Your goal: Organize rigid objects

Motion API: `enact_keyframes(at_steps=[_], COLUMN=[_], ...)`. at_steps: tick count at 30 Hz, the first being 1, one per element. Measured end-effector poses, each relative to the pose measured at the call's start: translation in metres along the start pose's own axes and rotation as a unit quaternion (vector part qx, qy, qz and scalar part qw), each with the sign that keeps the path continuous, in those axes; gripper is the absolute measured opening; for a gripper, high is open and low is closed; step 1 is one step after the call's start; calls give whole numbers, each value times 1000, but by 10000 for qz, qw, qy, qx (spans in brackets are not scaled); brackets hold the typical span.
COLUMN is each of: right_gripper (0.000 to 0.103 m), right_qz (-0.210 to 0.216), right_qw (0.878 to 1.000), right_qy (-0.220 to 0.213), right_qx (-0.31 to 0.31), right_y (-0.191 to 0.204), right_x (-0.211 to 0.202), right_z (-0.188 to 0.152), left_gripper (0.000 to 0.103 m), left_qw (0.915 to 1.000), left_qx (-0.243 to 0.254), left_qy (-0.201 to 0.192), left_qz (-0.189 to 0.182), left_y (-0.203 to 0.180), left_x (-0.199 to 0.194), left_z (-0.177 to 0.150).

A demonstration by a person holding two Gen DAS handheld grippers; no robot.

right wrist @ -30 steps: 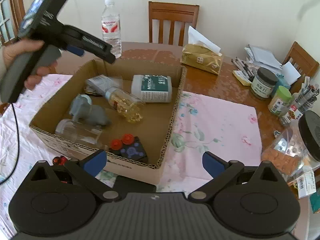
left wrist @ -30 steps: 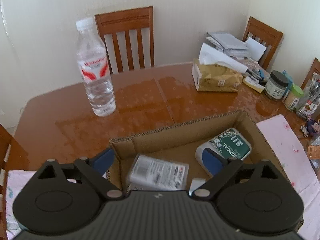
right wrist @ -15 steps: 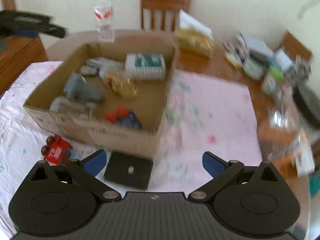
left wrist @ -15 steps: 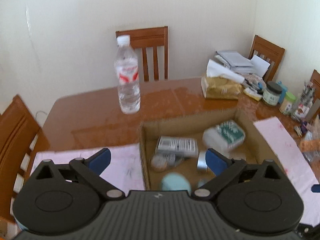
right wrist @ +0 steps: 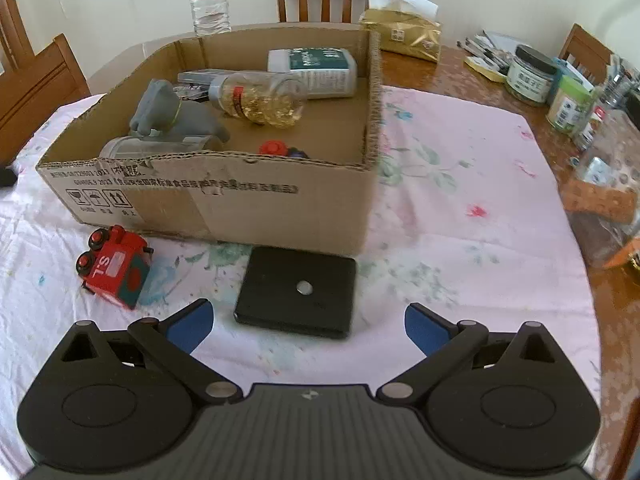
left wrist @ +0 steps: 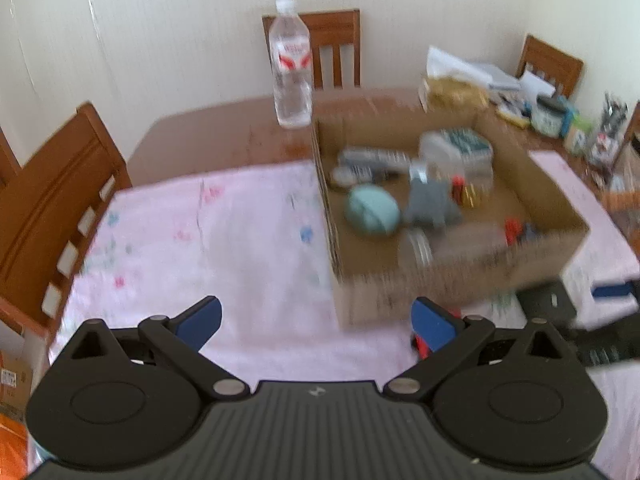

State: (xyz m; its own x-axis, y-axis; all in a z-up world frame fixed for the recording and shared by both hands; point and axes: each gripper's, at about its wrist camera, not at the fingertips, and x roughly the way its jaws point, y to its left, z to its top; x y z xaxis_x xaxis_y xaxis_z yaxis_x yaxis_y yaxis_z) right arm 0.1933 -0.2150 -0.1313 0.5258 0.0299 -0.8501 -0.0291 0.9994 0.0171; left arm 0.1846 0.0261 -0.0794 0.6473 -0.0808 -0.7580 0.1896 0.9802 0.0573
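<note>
A cardboard box (right wrist: 248, 200) stands on the pink cloth and holds a grey toy (right wrist: 168, 114), a glass bottle of gold flakes (right wrist: 260, 98), a white and green pack (right wrist: 316, 66) and other items. A flat black block (right wrist: 298, 290) and a red toy train (right wrist: 114, 266) lie on the cloth in front of the box. My right gripper (right wrist: 306, 326) is open and empty, just short of the black block. My left gripper (left wrist: 316, 322) is open and empty, left of the box (left wrist: 440, 288), over the cloth. The red train (left wrist: 420, 346) peeks behind its right finger.
A water bottle (left wrist: 291, 68) stands on the bare wood behind the box. A gold tissue pack (right wrist: 404, 34), jars (right wrist: 530, 74) and stationery crowd the table's right side. Wooden chairs (left wrist: 52, 200) stand around the table. A plastic jar (right wrist: 608, 192) sits at the right edge.
My left gripper has pulled back out of the box and moved left and away. My right gripper has backed off and dropped low, in front of the black block.
</note>
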Motion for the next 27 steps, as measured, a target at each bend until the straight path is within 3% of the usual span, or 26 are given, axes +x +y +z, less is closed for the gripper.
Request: enact_keyframes(at_steps=[7,17,25,27], right_gripper=[103,103,103,103], right_qz=[-224,-109,-8,16], right_qw=[9995,9995,9994,9993], right_qy=[-162,-226,-169,-171], right_qx=[-140,-165,-303,-332], right_y=[12,-21,-24,-26], right_x=[20,18,18,18], right_z=[0,-7,-6,-5], left_gripper=[101,101,102,102], left_qw=[9991,9976,9961,9968], left_qx=[-29,17,66,46], left_qy=[332,475,757,678], left_qz=[-246,-504,-444,-419], left_y=[-22,-59,-76,-77], left_x=[6,31,64,65], left_z=[-24,-28,-35,-37])
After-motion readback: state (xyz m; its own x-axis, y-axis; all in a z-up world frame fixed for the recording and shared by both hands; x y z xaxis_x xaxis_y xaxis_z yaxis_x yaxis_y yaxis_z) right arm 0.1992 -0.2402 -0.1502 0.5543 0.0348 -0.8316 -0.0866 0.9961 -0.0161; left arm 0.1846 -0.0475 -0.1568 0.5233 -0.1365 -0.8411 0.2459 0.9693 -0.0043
